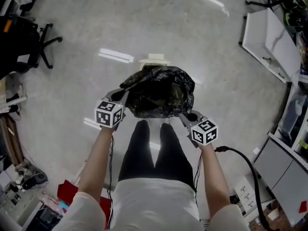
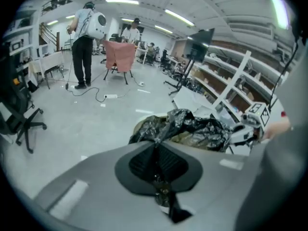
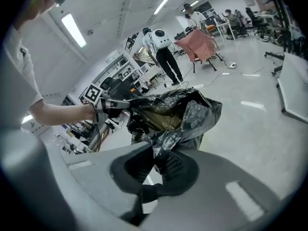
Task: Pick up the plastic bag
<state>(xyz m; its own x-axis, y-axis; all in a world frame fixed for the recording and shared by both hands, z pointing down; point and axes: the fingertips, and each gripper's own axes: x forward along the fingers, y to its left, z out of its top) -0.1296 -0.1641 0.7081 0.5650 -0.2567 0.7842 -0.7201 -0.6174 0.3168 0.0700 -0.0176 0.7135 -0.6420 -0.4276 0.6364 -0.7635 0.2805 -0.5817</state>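
Note:
A black plastic bag [image 1: 160, 91] hangs stretched between my two grippers, above the grey floor and in front of the person's legs. My left gripper [image 1: 121, 103] is shut on the bag's left rim, and the pinched film [image 2: 156, 146] runs between its jaws. At the right rim, my right gripper [image 1: 185, 115] is shut on the bag [image 3: 173, 117] too. The bag's mouth [image 2: 192, 129] is open, and brownish contents show inside it. From the right gripper view I see the left gripper [image 3: 120, 105] holding the far rim.
A black office chair [image 1: 24, 42] stands at the far left. White shelving [image 1: 269, 37] lines the right side, and a black cable [image 1: 243, 160] trails from the right gripper. Clutter lies on the floor at the lower left [image 1: 29, 179]. Two people [image 2: 84, 42] stand far off by a draped frame.

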